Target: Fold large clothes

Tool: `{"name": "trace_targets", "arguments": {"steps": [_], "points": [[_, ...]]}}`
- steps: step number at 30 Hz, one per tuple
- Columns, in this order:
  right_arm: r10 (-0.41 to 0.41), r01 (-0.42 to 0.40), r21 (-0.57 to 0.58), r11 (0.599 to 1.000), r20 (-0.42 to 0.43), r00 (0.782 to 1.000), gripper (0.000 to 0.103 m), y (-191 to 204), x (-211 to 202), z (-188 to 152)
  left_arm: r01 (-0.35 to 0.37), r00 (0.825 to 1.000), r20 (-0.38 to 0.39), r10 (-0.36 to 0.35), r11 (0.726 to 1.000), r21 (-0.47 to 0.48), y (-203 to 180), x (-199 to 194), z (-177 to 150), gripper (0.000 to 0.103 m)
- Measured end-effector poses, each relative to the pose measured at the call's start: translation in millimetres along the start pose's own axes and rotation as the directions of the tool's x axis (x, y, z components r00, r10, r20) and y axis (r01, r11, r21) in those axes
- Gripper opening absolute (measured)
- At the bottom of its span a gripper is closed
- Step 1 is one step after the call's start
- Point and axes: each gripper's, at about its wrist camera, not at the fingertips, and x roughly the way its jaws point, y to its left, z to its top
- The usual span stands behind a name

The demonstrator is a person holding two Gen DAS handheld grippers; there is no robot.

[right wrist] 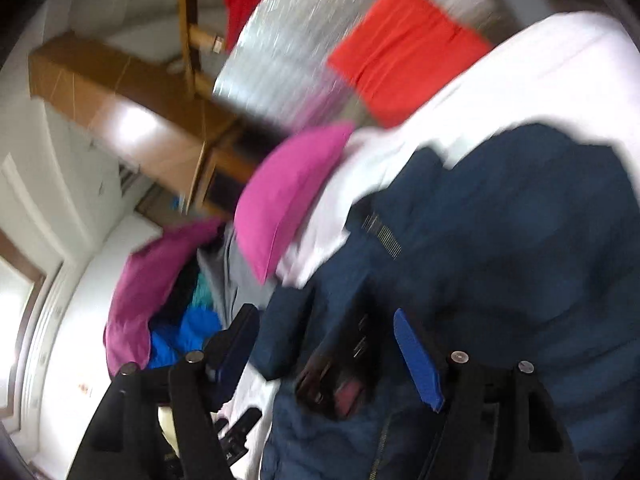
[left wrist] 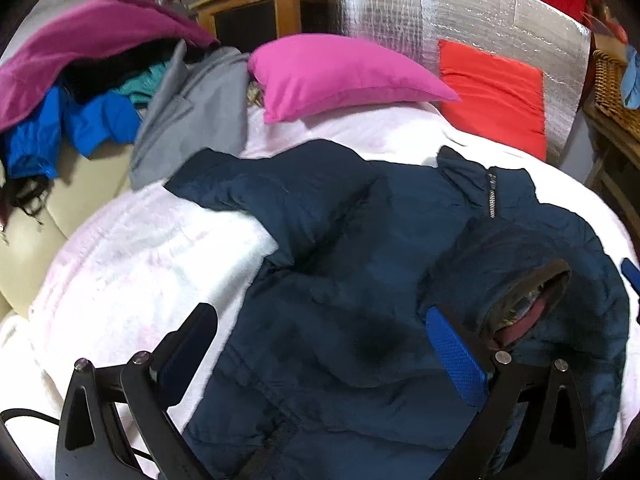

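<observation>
A dark navy puffer jacket (left wrist: 360, 280) lies spread on a white blanket (left wrist: 140, 272), zipper collar (left wrist: 492, 192) at the far right, one sleeve reaching left, the other sleeve folded over the body with its cuff opening (left wrist: 528, 304) showing. My left gripper (left wrist: 320, 344) is open just above the jacket's body, holding nothing. In the blurred, tilted right wrist view the jacket (right wrist: 500, 240) fills the right side. My right gripper (right wrist: 324, 344) is open over the jacket near the sleeve cuff (right wrist: 340, 380), holding nothing.
A pink pillow (left wrist: 340, 76) and a red cushion (left wrist: 496, 96) lie at the bed's head against silver foil. A pile of grey, blue and magenta clothes (left wrist: 100, 92) sits at the left. A wicker basket (left wrist: 612, 88) stands at the right.
</observation>
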Motion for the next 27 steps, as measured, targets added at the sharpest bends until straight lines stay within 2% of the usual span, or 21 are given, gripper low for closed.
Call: {"name": "trace_targets", "arguments": {"steps": [2, 4, 7, 9, 12, 16, 21, 23, 24, 25, 27], "points": [[-0.065, 0.064, 0.023, 0.998, 0.056, 0.996, 0.075, -6.4, -16.1, 11.9, 0.023, 1.000, -0.019, -0.023, 1.000, -0.007, -2.5, 3.2, -0.4, 0.103], [-0.213, 0.207, 0.067, 0.976, 0.103, 0.972, 0.075, -23.4, -37.3, 24.4, 0.069, 0.997, -0.038, -0.069, 0.998, -0.013, -7.2, 5.7, -1.1, 0.103], [-0.329, 0.309, 0.150, 0.939, 0.141, 0.934, 0.075, -52.1, -60.5, 34.9, 0.124, 0.992, -0.018, -0.124, 0.992, 0.020, -21.9, 0.0, -3.4, 0.103], [-0.373, 0.343, 0.204, 0.917, 0.135, 0.918, 0.075, -72.0, -77.3, 38.4, 0.140, 0.990, 0.017, -0.142, 0.986, 0.092, -41.6, -7.2, -6.6, 0.103], [-0.373, 0.342, 0.254, 0.905, 0.087, 0.924, 0.075, -90.7, -73.2, 39.3, 0.141, 0.988, 0.038, -0.152, 0.968, 0.209, -73.5, -10.1, -12.9, 0.103], [-0.319, 0.310, 0.264, 0.913, -0.009, 0.948, 0.075, -104.6, -53.3, 36.2, 0.104, 0.993, 0.018, -0.113, 0.954, 0.282, -99.6, 6.1, -20.3, 0.103], [-0.327, 0.340, 0.246, 0.908, -0.091, 0.940, 0.075, -124.8, -30.8, 31.2, 0.039, 0.998, 0.028, -0.051, 0.949, 0.313, -112.4, 29.1, -16.2, 0.103], [-0.311, 0.330, 0.238, 0.913, -0.115, 0.943, 0.068, -135.2, -31.9, 25.9, 0.040, 0.998, 0.029, -0.050, 0.954, 0.298, -111.3, 35.3, -11.6, 0.103], [-0.329, 0.347, 0.218, 0.912, -0.116, 0.937, 0.061, -133.0, -27.8, 25.0, 0.051, 0.998, 0.025, -0.061, 0.958, 0.282, -108.4, 38.3, -7.5, 0.103], [-0.369, 0.384, 0.178, 0.906, -0.116, 0.922, 0.055, -129.2, -25.8, 25.0, 0.067, 0.997, 0.025, -0.076, 0.961, 0.268, -102.9, 37.6, -5.4, 0.099], [-0.398, 0.412, 0.141, 0.900, -0.114, 0.910, 0.051, -127.8, -23.7, 24.6, 0.094, 0.994, 0.027, -0.104, 0.967, 0.238, -98.2, 37.5, 2.8, 0.081]]}}
